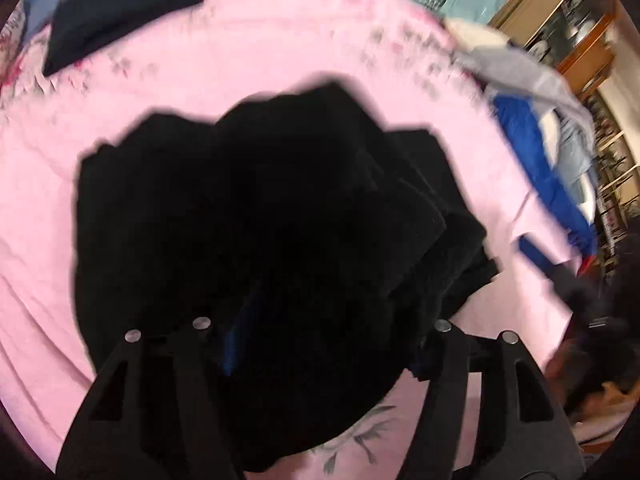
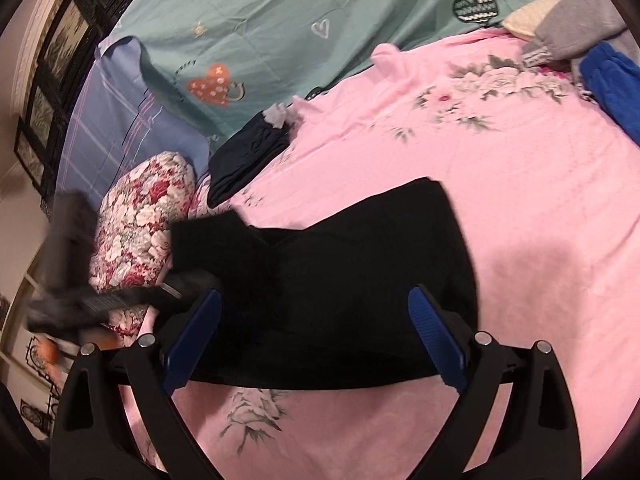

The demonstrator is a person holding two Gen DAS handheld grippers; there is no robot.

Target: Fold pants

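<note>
Black pants (image 1: pixel 260 216) lie folded in a thick bundle on the pink flowered bed sheet (image 1: pixel 240 60). My left gripper (image 1: pixel 324 344) points down over the near part of the bundle. Its jaws stand apart and its tips are lost against the dark cloth. In the right wrist view the same pants (image 2: pixel 340 260) lie flat just beyond my right gripper (image 2: pixel 316 320). That gripper is open, and its blue pads (image 2: pixel 436 336) stand on either side of the near edge. The left gripper (image 2: pixel 120 296) shows there as a blur at the pants' left end.
A dark navy folded garment (image 2: pixel 248 160) lies at the sheet's far edge beside a floral pillow (image 2: pixel 140 216). A teal quilt with hearts (image 2: pixel 260 32) covers the far side. Grey and blue clothes (image 2: pixel 600 68) are piled at the right. Wooden shelves (image 1: pixel 568 28) stand beyond the bed.
</note>
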